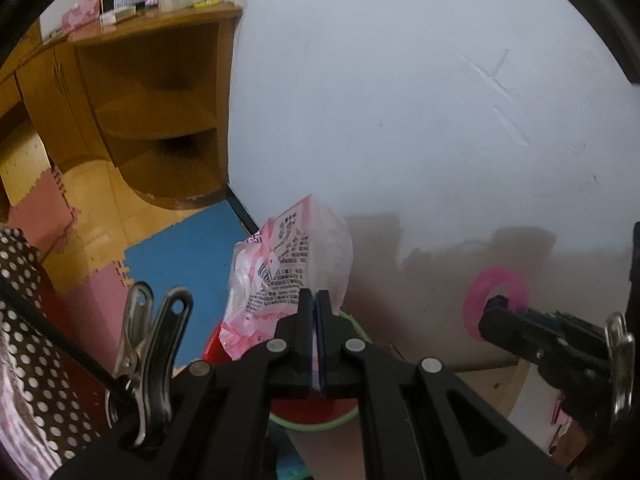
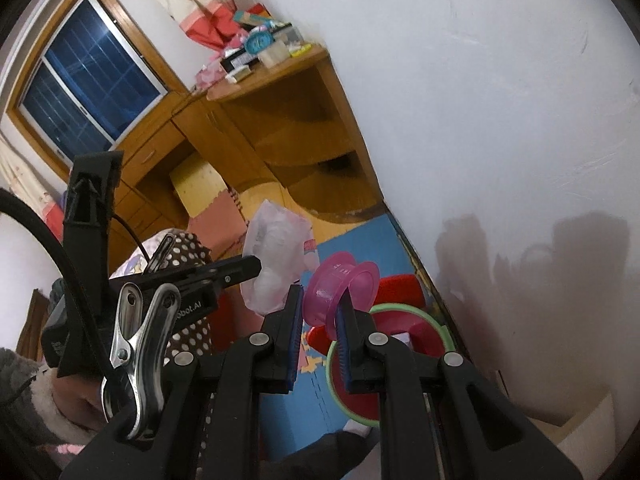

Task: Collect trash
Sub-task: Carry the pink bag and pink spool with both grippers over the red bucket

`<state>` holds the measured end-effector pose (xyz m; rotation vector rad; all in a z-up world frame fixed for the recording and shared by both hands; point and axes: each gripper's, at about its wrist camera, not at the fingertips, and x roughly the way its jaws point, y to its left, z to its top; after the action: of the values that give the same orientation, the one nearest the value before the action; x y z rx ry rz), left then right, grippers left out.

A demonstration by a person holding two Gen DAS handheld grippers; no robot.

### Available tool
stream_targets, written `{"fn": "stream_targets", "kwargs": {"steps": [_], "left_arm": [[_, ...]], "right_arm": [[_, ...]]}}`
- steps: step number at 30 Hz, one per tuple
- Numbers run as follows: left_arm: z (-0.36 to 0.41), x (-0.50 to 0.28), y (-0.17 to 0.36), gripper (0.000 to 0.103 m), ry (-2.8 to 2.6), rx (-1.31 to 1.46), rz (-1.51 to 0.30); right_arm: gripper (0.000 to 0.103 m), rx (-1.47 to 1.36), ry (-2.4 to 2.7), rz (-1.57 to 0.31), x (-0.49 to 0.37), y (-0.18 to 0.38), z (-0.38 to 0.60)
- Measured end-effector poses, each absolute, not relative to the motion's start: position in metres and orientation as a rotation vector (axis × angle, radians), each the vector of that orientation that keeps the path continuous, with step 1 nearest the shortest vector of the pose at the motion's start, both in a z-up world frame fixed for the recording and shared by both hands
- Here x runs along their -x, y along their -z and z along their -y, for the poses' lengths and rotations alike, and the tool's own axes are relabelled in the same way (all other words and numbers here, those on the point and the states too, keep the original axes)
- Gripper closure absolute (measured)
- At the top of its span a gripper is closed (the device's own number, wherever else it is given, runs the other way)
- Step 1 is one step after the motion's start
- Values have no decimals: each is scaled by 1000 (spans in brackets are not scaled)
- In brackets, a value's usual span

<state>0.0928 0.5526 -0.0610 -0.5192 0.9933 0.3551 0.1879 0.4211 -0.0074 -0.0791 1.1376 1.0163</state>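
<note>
Both grippers hold trash above a round red bin with a pale green rim [image 2: 434, 322]. Left gripper [image 1: 316, 300] has its jaws pressed together on a crumpled pink-and-white plastic wrapper printed with black text [image 1: 288, 256], which stands up from the fingertips toward twelve o'clock in the left wrist view. Right gripper [image 2: 320, 304] is closed on a translucent pink plastic spool with two round flanges [image 2: 340, 280]; one blue-padded finger sits on each side of a flange, and the spool leans toward one o'clock from the tips.

Seen from the right wrist, the left gripper [image 2: 256, 266] comes in from nine o'clock with the wrapper [image 2: 276, 256] bunched at its tip, just beside the spool. Seen from the left wrist, the right gripper [image 1: 496, 308] comes in from three o'clock with the spool [image 1: 496, 302] at its end.

In the right wrist view the bin lies at four o'clock from the spool, below it, partly hidden by the fingers. It stands on blue and pink foam floor tiles [image 2: 360, 240] near the foot of a white wall [image 2: 500, 120]. A brown polka-dot fabric [image 2: 188, 256] lies at nine o'clock. Farther off, at eleven o'clock, a wooden desk with curved corner shelves [image 2: 304, 136] carries a clutter of small items, and a dark window [image 2: 88, 80] sits beyond it.
</note>
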Motion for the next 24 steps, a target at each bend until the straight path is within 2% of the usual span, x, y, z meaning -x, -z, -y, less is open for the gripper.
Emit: {"fn": "stream_targets", "kwargs": {"steps": [11,24], "left_arm": [[-578,-98,121,102,-360,682,-1044],[-563,-98,207,102,-320,742,-1150]], "right_arm": [[87,122,-904,-1298,-213,67,-451],[87,206,-896,-1504,-228,155,-466]]}}
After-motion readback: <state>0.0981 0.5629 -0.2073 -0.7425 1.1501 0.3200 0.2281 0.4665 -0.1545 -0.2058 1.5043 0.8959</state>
